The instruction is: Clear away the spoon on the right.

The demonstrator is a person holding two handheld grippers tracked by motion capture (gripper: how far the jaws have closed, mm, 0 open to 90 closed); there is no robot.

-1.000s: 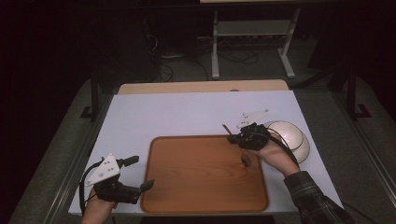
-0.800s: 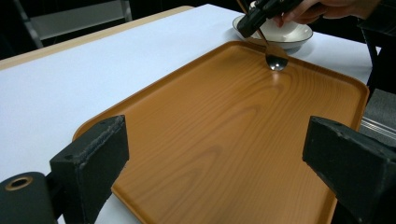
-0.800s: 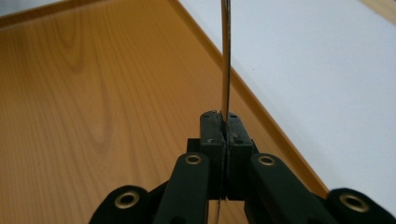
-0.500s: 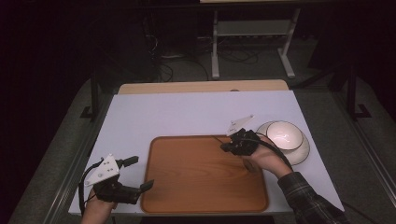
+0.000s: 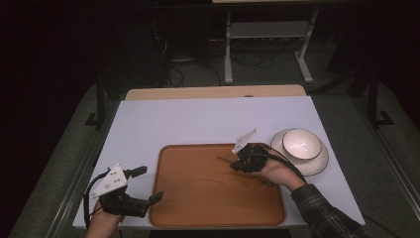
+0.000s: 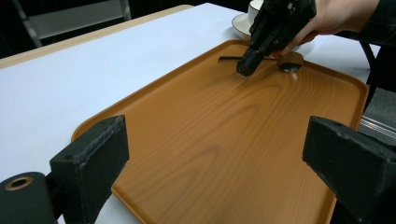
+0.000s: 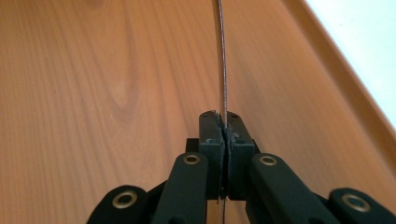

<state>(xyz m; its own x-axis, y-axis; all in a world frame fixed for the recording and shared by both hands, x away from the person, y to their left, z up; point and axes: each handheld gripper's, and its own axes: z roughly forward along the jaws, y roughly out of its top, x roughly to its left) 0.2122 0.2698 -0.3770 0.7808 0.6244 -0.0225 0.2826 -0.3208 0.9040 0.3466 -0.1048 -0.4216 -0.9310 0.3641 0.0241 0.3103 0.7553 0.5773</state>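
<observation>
I am holding a spoon (image 6: 261, 59) in my right gripper (image 5: 236, 163), whose jaws are pressed together on the thin handle; in the right gripper view the handle (image 7: 223, 60) runs as a narrow dark line straight ahead from between the closed pads. The grip sits partway along the handle, which I judge keeps the spoon steady and level just above the wooden tray (image 5: 198, 198). From the left gripper view the spoon's bowl (image 6: 290, 62) is low over the tray's far corner, at about 1 o'clock on the tray; whether it touches the wood I cannot tell.

My left gripper (image 5: 143, 187) rests at about 8 o'clock on the table, at the tray's near left edge, its jaws spread wide apart with nothing between them, probably parked out of the way.

The tray holds nothing but the spoon over it. At about 3 o'clock on the white table (image 5: 198, 119), just beside the tray, a white bowl (image 5: 301, 144) sits on a saucer (image 5: 317, 164); the bowl looks empty.
</observation>
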